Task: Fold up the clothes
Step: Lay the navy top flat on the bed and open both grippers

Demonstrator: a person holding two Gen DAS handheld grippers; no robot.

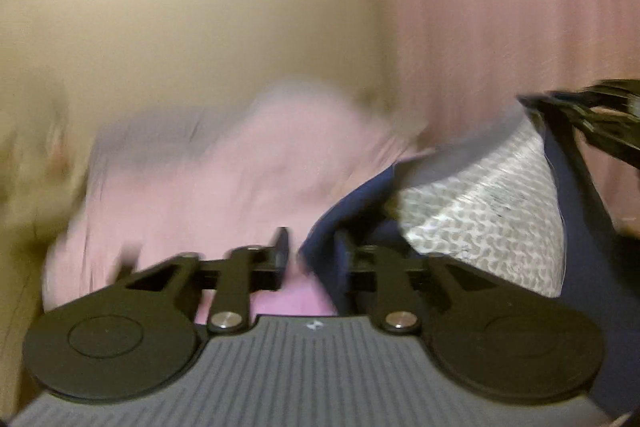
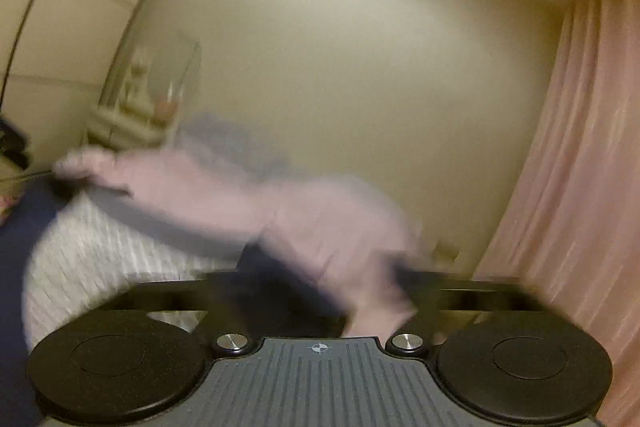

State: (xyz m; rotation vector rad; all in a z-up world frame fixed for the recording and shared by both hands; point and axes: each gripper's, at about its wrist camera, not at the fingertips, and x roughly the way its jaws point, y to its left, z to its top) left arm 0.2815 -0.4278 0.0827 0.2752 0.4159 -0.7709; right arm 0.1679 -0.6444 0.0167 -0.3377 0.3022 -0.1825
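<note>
Fingers of the left gripper point(image 1: 310, 251) stand a little apart with pink cloth and a navy edge between them; whether they pinch is unclear through the blur. Right gripper point(image 2: 320, 279) fingers are smeared by motion, so their opening cannot be told, though the pink garment point(image 2: 320, 223) drapes across them. Stretching leftward toward the other gripper, the garment hangs raised above the patterned bedding point(image 1: 488, 211), probably lifted at two points so it spreads out for folding. A pink curtain point(image 2: 580, 167) hangs behind.
</note>
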